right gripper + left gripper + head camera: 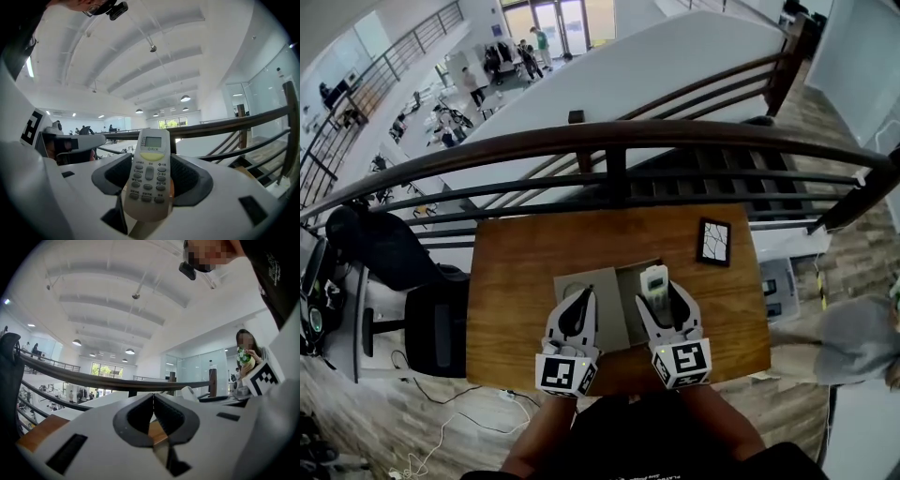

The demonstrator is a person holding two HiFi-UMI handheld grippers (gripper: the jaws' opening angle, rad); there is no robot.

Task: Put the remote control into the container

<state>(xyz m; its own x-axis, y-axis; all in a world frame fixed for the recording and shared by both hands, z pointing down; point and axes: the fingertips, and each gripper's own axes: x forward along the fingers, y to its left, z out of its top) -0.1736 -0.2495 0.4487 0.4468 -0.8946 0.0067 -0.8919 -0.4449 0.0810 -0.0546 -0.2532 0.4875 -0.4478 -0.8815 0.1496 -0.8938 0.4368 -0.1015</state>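
A white remote control [149,173] with a small screen and grey buttons stands between the jaws of my right gripper [150,180], which is shut on it. In the head view the remote control [654,283] pokes out of the right gripper [664,302] above the open grey box [633,281] on the wooden table [525,272]. The box's lid [609,309] lies folded out to the left. My left gripper [577,307] hovers over that lid, its jaws pressed together with nothing between them; the left gripper [153,409] points up and away from the table.
A small black-framed picture [713,242] lies at the table's far right. A dark railing [609,141] runs along the far side of the table, with a drop to a lower floor behind it. A black chair [436,323] stands at the left edge.
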